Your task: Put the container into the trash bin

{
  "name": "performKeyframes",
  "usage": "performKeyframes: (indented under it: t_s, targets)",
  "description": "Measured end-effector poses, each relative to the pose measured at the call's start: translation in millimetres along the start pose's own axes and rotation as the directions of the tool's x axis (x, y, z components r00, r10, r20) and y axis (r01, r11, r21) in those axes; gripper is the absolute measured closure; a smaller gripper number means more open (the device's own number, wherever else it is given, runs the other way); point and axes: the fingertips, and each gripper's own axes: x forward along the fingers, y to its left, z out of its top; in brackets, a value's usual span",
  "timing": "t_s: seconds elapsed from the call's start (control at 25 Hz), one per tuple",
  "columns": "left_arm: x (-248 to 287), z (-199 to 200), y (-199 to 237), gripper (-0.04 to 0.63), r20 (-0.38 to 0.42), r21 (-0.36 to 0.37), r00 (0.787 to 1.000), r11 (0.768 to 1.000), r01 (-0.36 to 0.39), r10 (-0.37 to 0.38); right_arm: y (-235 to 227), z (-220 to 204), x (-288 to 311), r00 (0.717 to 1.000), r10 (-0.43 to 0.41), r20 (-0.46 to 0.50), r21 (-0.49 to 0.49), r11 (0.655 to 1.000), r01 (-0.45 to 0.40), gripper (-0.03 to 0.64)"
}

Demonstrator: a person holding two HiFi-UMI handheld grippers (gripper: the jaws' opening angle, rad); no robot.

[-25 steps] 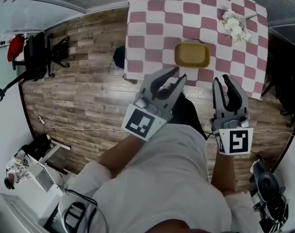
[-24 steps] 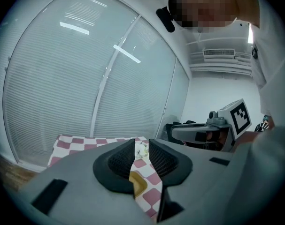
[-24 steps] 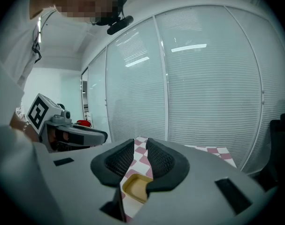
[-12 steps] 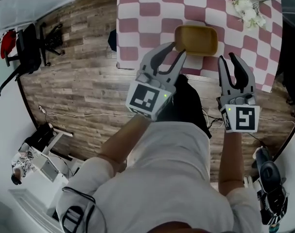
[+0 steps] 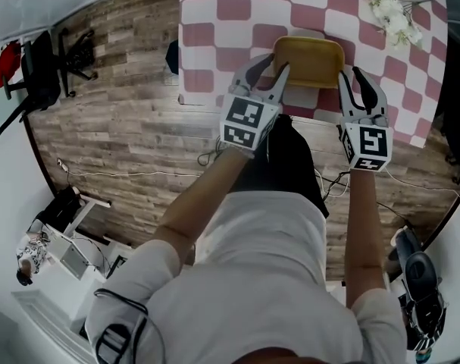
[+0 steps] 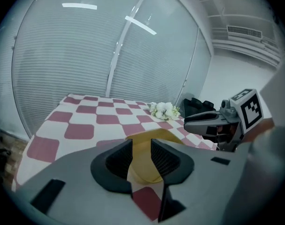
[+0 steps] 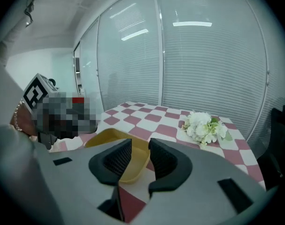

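**Both grippers reach the container (image 5: pixel 308 51), bin not in sight**

Both grippers have come forward from above the floor to the table edge over the last second, and now flank the container. This shallow yellow tray sits empty on the checked table (image 5: pixel 230 21), close to its near edge.

The left gripper (image 5: pixel 269 65) is at the tray's near-left corner with its jaws apart. The rim shows in the gap between them, but nothing is clamped. The right gripper (image 5: pixel 356 78) stands just beside the tray's right end, likewise parted and empty.

White flowers (image 5: pixel 392 10) lie well apart, at the far right corner.

By my reading the task has barely begun: the approach is done, while the grasp, lift and carry remain. No trash bin shows in any view.
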Motion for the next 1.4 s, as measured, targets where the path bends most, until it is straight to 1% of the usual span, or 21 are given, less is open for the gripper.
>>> performKeyframes:
  t_s: [0.12, 0.32, 0.44, 0.52, 0.72, 0.84, 1.04, 1.24, 1.4]
  targets:
    - [10, -15, 8, 0.482, -0.035, -0.034, 0.999, 0.999, -0.021, 0.02, -4, -20, 12, 0.999, 0.008, -0.036, 0.016, 1.0, -0.008, 0.485]
    - [17, -29, 15, 0.482, -0.062, -0.046, 0.997, 0.997, -0.055, 0.052, -3, -44, 25, 0.996, 0.034, -0.077, 0.08, 0.996, -0.028, 0.485]
    - [22, -40, 21, 0.482, -0.088, -0.068, 0.994, 0.995, -0.068, 0.062, -2, -54, 30, 0.994, 0.035, -0.104, 0.089, 0.996, -0.025, 0.485]
    - [24, -40, 21, 0.482, -0.091, -0.066, 0.994, 0.996, -0.067, 0.061, -2, -59, 33, 0.992, 0.036, -0.122, 0.092, 0.995, -0.025, 0.485]
    - [28, -40, 19, 0.482, -0.101, -0.052, 0.993, 0.996, -0.068, 0.062, -2, -60, 37, 0.991, 0.023, -0.131, 0.08, 0.997, -0.013, 0.5]
    - [28, -41, 19, 0.482, -0.101, -0.057, 0.993, 0.996, -0.065, 0.059, -4, -58, 38, 0.991, 0.017, -0.131, 0.089, 0.996, -0.005, 0.515]
    - [29, -40, 17, 0.482, -0.103, -0.047, 0.993, 0.997, -0.06, 0.055, -6, -60, 36, 0.991, 0.007, -0.131, 0.111, 0.994, 0.007, 0.52]
    - [28, -32, 17, 0.483, -0.088, -0.049, 0.995, 0.997, -0.055, 0.05, -7, -56, 32, 0.992, -0.008, -0.123, 0.128, 0.991, 0.024, 0.532]
    - [24, -22, 15, 0.483, -0.077, -0.032, 0.996, 0.998, -0.05, 0.047, -9, -47, 28, 0.994, -0.016, -0.106, 0.132, 0.991, 0.03, 0.535]
